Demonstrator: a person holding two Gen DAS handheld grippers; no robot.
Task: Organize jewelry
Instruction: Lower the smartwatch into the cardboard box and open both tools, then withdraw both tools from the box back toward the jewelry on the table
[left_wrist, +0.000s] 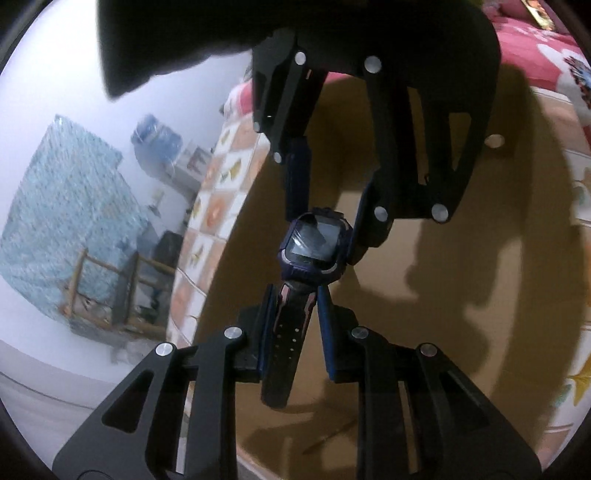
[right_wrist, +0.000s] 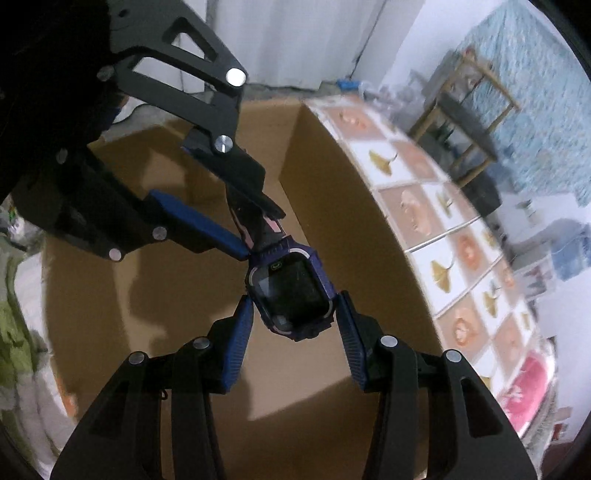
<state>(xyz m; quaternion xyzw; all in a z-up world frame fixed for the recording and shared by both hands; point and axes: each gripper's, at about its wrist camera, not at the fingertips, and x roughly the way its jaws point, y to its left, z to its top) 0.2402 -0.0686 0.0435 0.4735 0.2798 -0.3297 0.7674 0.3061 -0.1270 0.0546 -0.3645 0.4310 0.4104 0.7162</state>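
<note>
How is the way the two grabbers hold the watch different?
The left gripper pinches the watch by its black strap; the right gripper squeezes the purple square case. The left gripper's pads sit close together on the thin strap, while the right gripper's stand wider around the case. Both are black with blue pads, both grip the same watch, above a cardboard box.

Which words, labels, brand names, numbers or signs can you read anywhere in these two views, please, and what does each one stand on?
None can be read.
Watch: the screen is dark; a small mark above it is too blurred to read.
Cardboard box: the plain brown walls show no print.
Patterned cloth: pictures of leaves and flowers only, no lettering.
Packages in the blurred background: any print is too smeared to read.
</note>
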